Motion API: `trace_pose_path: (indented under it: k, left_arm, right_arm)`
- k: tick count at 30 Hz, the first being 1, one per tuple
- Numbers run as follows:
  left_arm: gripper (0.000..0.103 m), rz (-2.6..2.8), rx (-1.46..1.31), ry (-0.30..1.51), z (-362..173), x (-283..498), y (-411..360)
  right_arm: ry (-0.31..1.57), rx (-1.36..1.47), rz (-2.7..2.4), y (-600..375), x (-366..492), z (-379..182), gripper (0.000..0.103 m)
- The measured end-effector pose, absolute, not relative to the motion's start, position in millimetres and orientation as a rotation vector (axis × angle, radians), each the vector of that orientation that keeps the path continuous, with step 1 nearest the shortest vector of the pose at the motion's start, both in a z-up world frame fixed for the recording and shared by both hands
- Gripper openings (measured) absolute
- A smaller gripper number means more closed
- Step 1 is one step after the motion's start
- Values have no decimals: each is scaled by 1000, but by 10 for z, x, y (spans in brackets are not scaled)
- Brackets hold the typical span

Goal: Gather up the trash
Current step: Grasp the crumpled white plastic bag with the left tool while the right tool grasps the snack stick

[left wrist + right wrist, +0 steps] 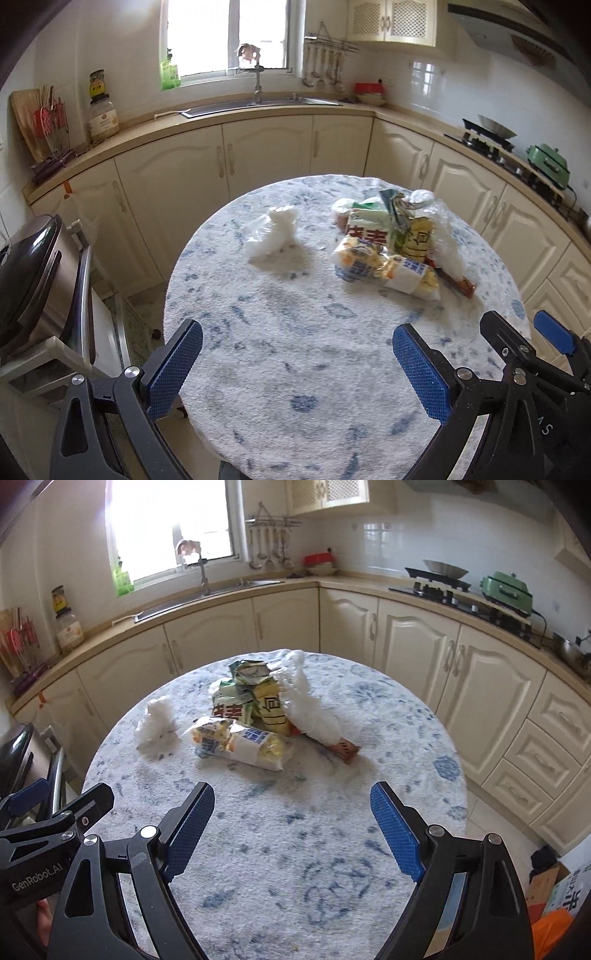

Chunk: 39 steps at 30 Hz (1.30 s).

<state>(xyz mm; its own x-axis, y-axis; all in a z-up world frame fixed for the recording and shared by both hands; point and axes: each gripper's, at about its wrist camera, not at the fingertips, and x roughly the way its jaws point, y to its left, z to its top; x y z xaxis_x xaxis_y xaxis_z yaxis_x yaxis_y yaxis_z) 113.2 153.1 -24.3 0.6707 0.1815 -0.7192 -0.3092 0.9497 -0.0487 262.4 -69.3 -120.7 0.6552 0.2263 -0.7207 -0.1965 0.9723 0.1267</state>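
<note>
Fuzzy, matt cloth covers the tabletop [332, 369]. The snack wrappers [240, 742] are glossy, crinkled plastic; the white bag [271, 234] is thin film. Textured blue pads [192, 830] line the jaws.

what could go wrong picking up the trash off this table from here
1. The heap of loose snack wrappers is stacked; grabbing one could scatter others over the round blue-and-white cloth-covered table.
2. The crumpled white plastic bag is thin and may slip from the open left gripper.
3. The open right gripper sits beside the left; they could collide.
</note>
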Motion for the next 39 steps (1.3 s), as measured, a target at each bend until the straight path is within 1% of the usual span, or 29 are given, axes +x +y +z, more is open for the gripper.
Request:
trace_pose_path:
  k: [7, 11, 18, 19, 21, 25, 26, 27, 28, 32, 34, 36, 38, 39]
  left_arm:
    - [101, 325, -216, 842, -412, 1386, 1926]
    - [101, 351, -236, 882, -557, 1613, 2145]
    - [101, 352, -258, 941, -777, 2071, 2488]
    - [101, 349, -256, 944, -814, 2170, 2528]
    - [101, 346, -250, 955, -905, 2335, 2605]
    - [101, 303, -248, 987, -1028, 2705, 2689]
    - [101, 286, -248, 998, -1066, 2803, 2706]
    - [101, 272, -245, 1009, -1108, 2901, 2720]
    - [101, 263, -240, 1018, -1165, 2985, 2742]
    - [101, 258, -215, 1039, -1332, 3333, 2810]
    - [101, 246, -217, 1035, -1404, 3472, 2836]
    - [92, 221, -215, 998, -1433, 3561, 2866]
    - [38, 232, -200, 938, -1430, 3544, 2849]
    - [39, 245, -193, 940, -1442, 3539, 2848]
  right_arm:
    - [846, -97, 314, -246, 2966, -1318, 88]
    - [893, -151, 405, -17, 3216, -1431, 88]
    - [1022, -267, 488, 340, 3691, -1855, 88]
    - [1021, -293, 480, 377, 3737, -1904, 90]
    - [996, -347, 447, 426, 3800, -1952, 88]
    - [1044, -297, 443, 405, 3972, -2094, 84]
    - [1018, -314, 433, 411, 3957, -2093, 80]
    - [1011, -327, 433, 426, 3932, -2097, 74]
    - [1035, -296, 458, 416, 3940, -2106, 59]
    - [1096, -156, 472, 271, 4060, -2108, 52]
    - [1111, -122, 487, 217, 4092, -2111, 51]
    - [1118, -103, 491, 191, 4089, -2097, 50]
    - [1121, -93, 489, 165, 4091, -2089, 48]
    - [1123, -77, 482, 132, 4104, -2079, 48]
